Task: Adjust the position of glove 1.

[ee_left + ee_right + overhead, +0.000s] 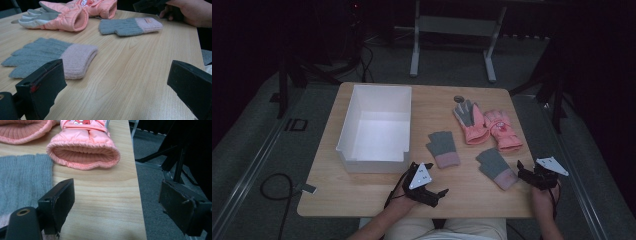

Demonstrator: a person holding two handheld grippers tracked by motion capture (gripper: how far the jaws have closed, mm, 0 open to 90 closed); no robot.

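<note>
While both hands rest near the front edge of a pale wooden worktop (377,192), the left claw (438,194) and the right claw (520,170) each stand released, jaws spread wide with nothing between them. 4 gloves lie loose on the right half of the worktop, well apart from an open white rectangular box (375,129) on the left half, which looks ready to receive them. Nearest the left claw is a grey knitted glove with a pale pink cuff (443,148), lying flat, cuff toward the person; the left gripper view looks across the wood at it (50,58), as if lining up a pick at the cuff. Its matching grey knitted glove (497,167) lies just beside the right claw, cuff almost at the jaws, so a grasp there seems the likely next step. Farther back, 2 padded salmon-pink winter gloves lie side by side, touching: one palm-up with grey fingers (471,121), the other showing a small printed patch (503,130), its open ribbed cuff facing the right gripper view (83,151). Around the worktop the room is dim, with grey carpet (257,145), dark stand legs, a trailing black cable (279,190) and a light metal frame (452,35) beyond the far edge.
</note>
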